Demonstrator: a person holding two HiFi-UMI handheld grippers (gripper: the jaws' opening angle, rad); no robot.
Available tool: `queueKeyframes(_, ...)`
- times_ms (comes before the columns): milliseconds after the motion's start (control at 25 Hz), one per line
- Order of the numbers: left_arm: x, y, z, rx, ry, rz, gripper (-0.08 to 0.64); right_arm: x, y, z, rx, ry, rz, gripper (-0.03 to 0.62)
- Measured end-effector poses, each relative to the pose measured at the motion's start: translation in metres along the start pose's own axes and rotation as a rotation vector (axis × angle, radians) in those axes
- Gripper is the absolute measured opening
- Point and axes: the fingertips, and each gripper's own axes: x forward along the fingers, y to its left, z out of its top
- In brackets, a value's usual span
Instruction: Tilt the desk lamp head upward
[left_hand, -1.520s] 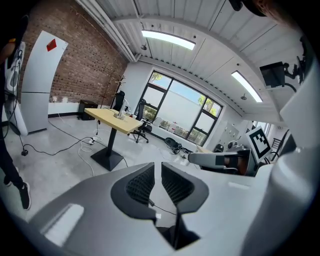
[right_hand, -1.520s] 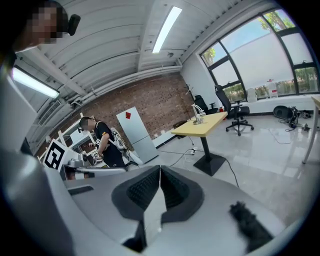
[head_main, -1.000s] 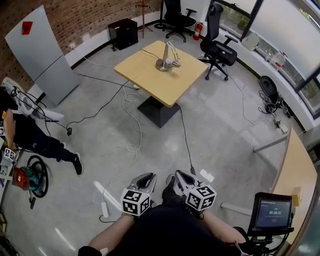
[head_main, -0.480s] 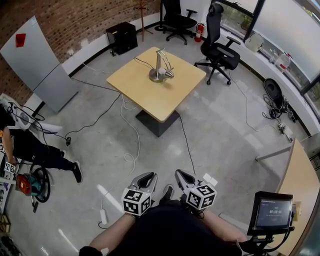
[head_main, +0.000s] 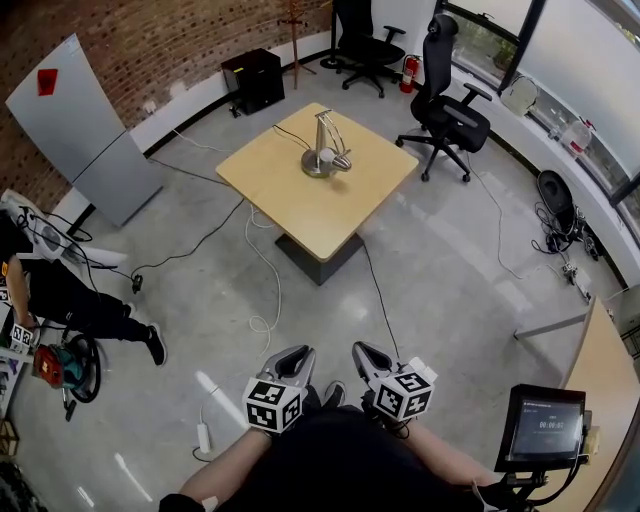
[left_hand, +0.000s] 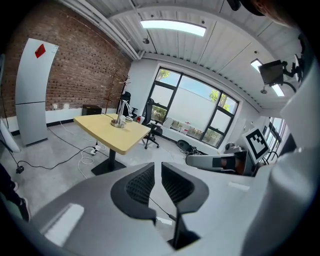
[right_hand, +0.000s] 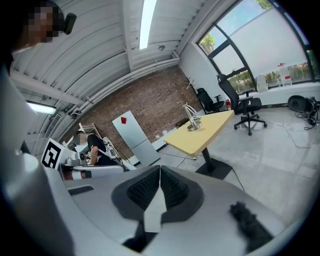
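The lamp (head_main: 325, 152) stands well away on the worktop (head_main: 320, 205), so with your left gripper (head_main: 291, 360) barely parted and empty and your right gripper (head_main: 367, 358) clenched on nothing, you could snag the floor cable (head_main: 262, 322) walking over or shove the lamp rather than grip it.

Brick wall (head_main: 150, 40), grey floor (head_main: 430, 270), yellow table (head_main: 300, 205), black chair (head_main: 452, 108), perhaps an extinguisher (head_main: 408, 72).
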Motion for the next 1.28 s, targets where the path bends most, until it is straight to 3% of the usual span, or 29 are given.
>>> queueKeyframes(200,0.017,0.016,0.011,-0.012,0.006,-0.002,0.051,0.016,-0.014,0.012,0.006,0.002,-0.019,0.006)
queueKeyframes(520,0.076,0.037,0.051,0.008,0.02,-0.084,0.051,0.05,-0.055,0.053,0.004,-0.017,-0.105,0.006)
queueKeyframes(920,0.131,0.095,0.115,0.023,0.051,-0.156,0.051,0.123,-0.076,0.109,0.011,-0.019,-0.171,0.006)
queueKeyframes(1280,0.16,0.149,0.146,0.01,0.066,-0.178,0.051,0.18,-0.089,0.136,0.029,-0.02,-0.208,0.006)
